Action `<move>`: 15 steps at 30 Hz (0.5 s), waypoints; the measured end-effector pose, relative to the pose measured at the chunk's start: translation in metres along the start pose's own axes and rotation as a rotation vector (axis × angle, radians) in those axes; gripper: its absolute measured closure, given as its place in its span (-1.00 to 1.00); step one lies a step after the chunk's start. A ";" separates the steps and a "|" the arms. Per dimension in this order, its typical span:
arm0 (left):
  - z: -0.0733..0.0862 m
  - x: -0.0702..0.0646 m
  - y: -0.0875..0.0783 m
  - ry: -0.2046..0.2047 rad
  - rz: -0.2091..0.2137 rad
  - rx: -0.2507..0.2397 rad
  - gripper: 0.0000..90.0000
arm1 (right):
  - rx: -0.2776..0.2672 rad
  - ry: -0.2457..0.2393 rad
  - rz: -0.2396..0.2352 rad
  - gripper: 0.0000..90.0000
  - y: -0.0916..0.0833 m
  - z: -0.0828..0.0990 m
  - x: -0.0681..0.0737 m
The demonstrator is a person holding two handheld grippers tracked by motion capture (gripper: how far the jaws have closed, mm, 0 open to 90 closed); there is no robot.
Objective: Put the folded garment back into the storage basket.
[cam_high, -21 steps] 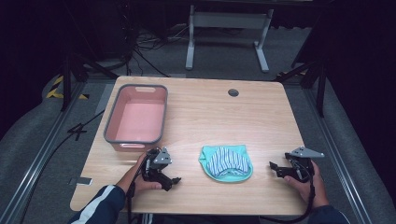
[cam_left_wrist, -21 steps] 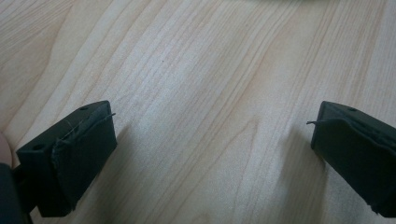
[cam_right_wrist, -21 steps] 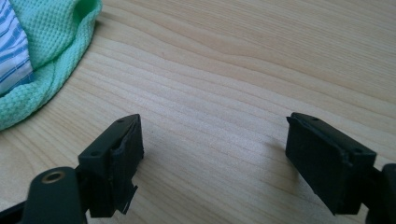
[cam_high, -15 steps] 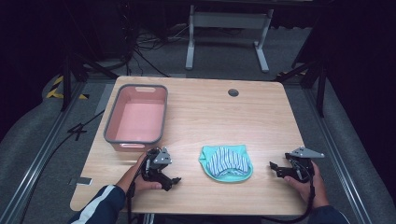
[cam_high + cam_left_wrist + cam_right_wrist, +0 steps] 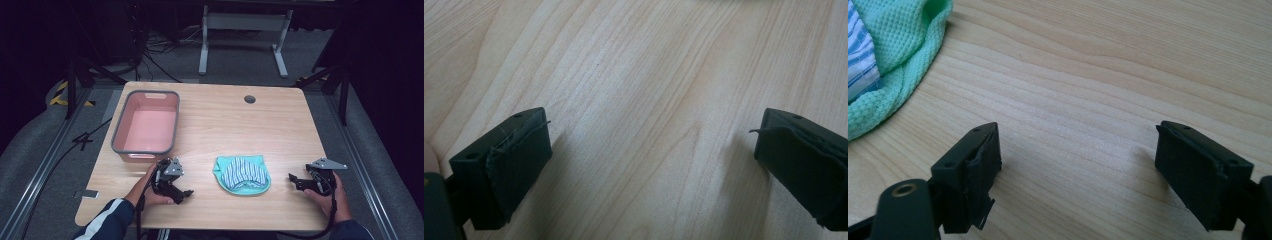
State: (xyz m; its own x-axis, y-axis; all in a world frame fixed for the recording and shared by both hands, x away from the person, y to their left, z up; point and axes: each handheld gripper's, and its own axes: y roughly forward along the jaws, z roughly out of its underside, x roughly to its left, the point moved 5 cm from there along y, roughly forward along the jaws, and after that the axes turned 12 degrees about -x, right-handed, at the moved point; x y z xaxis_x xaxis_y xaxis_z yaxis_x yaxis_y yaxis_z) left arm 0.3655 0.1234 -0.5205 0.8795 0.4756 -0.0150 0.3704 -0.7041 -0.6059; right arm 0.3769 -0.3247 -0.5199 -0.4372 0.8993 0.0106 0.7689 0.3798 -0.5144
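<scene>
Left tongs [image 5: 186, 192]: your left hand [image 5: 145, 187] holds them low over the near left part of the light wooden counter [image 5: 240, 130]; the jaws are spread wide with bare wood grain between them, as the left gripper view shows.
Right tongs [image 5: 294, 180]: your right hand [image 5: 327, 192] holds them at the near right edge of the counter; the jaws are spread wide and grip nothing.
Cloth: the crumpled mint-green knit cloth with a blue-and-white striped inner face [image 5: 242, 174] lies on the counter between the two tongs, apart from both. In the right gripper view its green edge [image 5: 893, 65] sits at the upper left, beyond the jaws.
Bin: the rectangular pink plastic bin with a grey rim [image 5: 146, 125] stands on the left half of the counter, beyond the left tongs.
Counter hole: a dark round grommet [image 5: 249, 99] sits near the far edge.
</scene>
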 end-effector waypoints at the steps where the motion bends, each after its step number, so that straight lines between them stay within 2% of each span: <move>1: -0.001 0.000 0.000 0.003 0.003 -0.002 -0.95 | 0.005 0.001 0.000 -0.58 0.000 0.000 0.000; 6: -0.004 0.000 -0.003 0.002 -0.006 0.000 -0.66 | 0.039 -0.006 -0.007 -0.57 0.000 -0.002 0.001; 8: -0.006 0.001 -0.004 0.018 -0.033 0.010 -0.63 | 0.047 -0.012 -0.015 -0.54 -0.001 -0.003 0.002; 10: -0.009 0.001 -0.006 0.012 -0.025 -0.003 -0.60 | 0.055 -0.016 -0.018 -0.53 -0.001 -0.004 0.003; 14: -0.017 0.004 -0.010 -0.007 -0.042 -0.032 -0.53 | 0.048 -0.021 -0.053 -0.48 -0.002 -0.011 0.010; 15: -0.020 0.004 -0.010 -0.014 -0.047 -0.039 -0.53 | 0.048 -0.036 -0.093 -0.40 -0.004 -0.015 0.016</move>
State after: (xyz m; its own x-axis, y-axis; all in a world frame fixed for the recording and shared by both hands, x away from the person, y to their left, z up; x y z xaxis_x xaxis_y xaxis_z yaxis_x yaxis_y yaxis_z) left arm 0.3715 0.1221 -0.4990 0.8568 0.5157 0.0017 0.4229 -0.7008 -0.5745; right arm 0.3742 -0.3088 -0.5052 -0.5229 0.8519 0.0296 0.7011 0.4496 -0.5534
